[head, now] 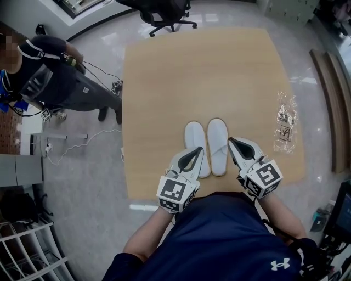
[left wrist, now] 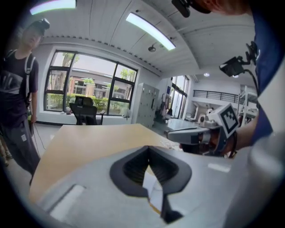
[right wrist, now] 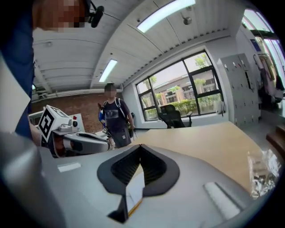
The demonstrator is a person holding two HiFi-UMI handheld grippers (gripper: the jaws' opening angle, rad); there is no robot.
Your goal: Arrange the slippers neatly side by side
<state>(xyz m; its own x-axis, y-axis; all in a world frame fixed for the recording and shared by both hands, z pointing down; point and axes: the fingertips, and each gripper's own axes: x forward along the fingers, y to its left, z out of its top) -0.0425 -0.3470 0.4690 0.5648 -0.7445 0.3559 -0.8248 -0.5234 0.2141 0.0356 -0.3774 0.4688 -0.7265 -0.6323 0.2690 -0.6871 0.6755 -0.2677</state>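
Head view, looking steeply down on a light wooden table (head: 164, 71). Two white slippers lie side by side at the lower centre of the tabletop, toes toward the top of the frame: left slipper (head: 194, 136) and right slipper (head: 218, 140), their inner edges touching or nearly so. The left gripper (head: 198, 149) sits in the lower centre, its tip over the heel end of the left slipper; contact cannot be judged. The right gripper (head: 230, 140) lies just beside the right slipper's outer edge.

Left gripper view: the jaws of the left gripper (left wrist: 148, 147) meet at the tip, with nothing clamped between them. Right gripper view: the right gripper (right wrist: 140, 146) likewise has its jaws closed together and empty.

A clear plastic bag (head: 285, 125) rests near the table's right edge. A black office chair (head: 164, 13) stands beyond the far edge, at the top of the frame. A person in dark clothes (head: 55, 82) stands on the floor at upper left.
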